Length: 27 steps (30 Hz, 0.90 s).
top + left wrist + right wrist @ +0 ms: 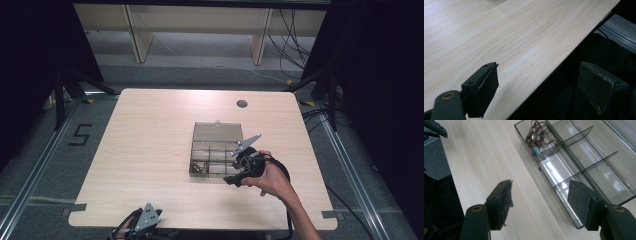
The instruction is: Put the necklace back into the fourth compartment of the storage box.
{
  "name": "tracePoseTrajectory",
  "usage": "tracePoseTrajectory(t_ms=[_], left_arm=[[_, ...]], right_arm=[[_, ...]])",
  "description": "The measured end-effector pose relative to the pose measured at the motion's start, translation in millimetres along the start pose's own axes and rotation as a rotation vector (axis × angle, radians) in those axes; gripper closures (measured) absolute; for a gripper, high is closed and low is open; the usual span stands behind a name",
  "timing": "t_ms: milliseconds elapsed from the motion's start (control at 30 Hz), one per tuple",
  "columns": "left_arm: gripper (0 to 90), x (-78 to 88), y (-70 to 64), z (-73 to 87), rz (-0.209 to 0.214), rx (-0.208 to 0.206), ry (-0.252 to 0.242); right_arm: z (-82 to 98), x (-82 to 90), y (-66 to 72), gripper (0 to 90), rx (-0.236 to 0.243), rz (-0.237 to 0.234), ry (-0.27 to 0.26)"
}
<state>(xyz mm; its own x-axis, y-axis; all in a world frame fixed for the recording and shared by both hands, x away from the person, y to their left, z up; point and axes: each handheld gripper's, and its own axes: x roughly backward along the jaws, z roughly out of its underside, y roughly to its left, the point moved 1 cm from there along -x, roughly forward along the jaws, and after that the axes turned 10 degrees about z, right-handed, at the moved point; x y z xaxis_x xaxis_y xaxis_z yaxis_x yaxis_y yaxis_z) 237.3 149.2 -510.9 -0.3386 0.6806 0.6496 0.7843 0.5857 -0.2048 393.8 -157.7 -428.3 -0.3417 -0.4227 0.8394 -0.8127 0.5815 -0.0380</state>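
In the high view, a see-through smoky plastic box with little compartments and an open lid (215,150) is sitting in the middle of the pale wooden table (150,150). The right gripper (234,180) is hanging just beside the box's right end, with a person's hand around it. The left gripper (145,220) is waiting at the near table edge, well apart from the box. In the left gripper view, the left gripper (544,87) is standing wide open with nothing in it, half over the table edge. In the right gripper view, the right gripper (541,202) is also standing open and empty, one jaw over the box's near wall. A tangle of thin brown wire (537,135) is lying in the far corner compartment. The work looks like a reach into the box. Next, the right gripper probably needs to be going forward to the tangle, then pinching gently.
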Motion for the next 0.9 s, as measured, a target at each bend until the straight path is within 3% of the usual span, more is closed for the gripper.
tracePoseTrajectory(t_ms=[133,267,333,367,400,433,667,900], left_arm=[[16.0,0.5,0.6,-0.2,-0.003,-0.003,0.005],[16.0,1.5,0.5,-0.6,-0.003,-0.006,0.008],[15.9,1.1,0.2,-0.2,-0.002,-0.004,0.009],[15.9,0.5,-1.2,-0.3,0.008,0.008,-0.003],[15.9,1.7,-0.2,-0.5,0.008,-0.007,0.013],[16.0,0.3,-1.5,-0.7,0.010,0.011,-0.010],[16.0,1.5,-0.5,-0.8,0.000,-0.001,-0.011],[16.0,1.5,-0.9,-0.9,0.002,-0.005,-0.009]], right_arm=[[1.5,2.9,1.8,36.4,-0.013,0.002,0.004],[5.0,5.0,7.3,35.0,0.007,0.026,-0.021],[7.4,5.3,10.9,34.5,-0.011,0.024,-0.015],[8.2,4.7,10.8,34.5,0.002,0.022,-0.022],[10.1,4.5,13.0,34.6,-0.009,0.012,-0.018],[11.4,4.0,13.3,34.6,-0.006,0.019,-0.024],[19.4,2.7,16.9,34.2,0.004,-0.010,-0.036],[28.7,6.0,20.1,32.0,-0.044,-0.016,-0.042]])
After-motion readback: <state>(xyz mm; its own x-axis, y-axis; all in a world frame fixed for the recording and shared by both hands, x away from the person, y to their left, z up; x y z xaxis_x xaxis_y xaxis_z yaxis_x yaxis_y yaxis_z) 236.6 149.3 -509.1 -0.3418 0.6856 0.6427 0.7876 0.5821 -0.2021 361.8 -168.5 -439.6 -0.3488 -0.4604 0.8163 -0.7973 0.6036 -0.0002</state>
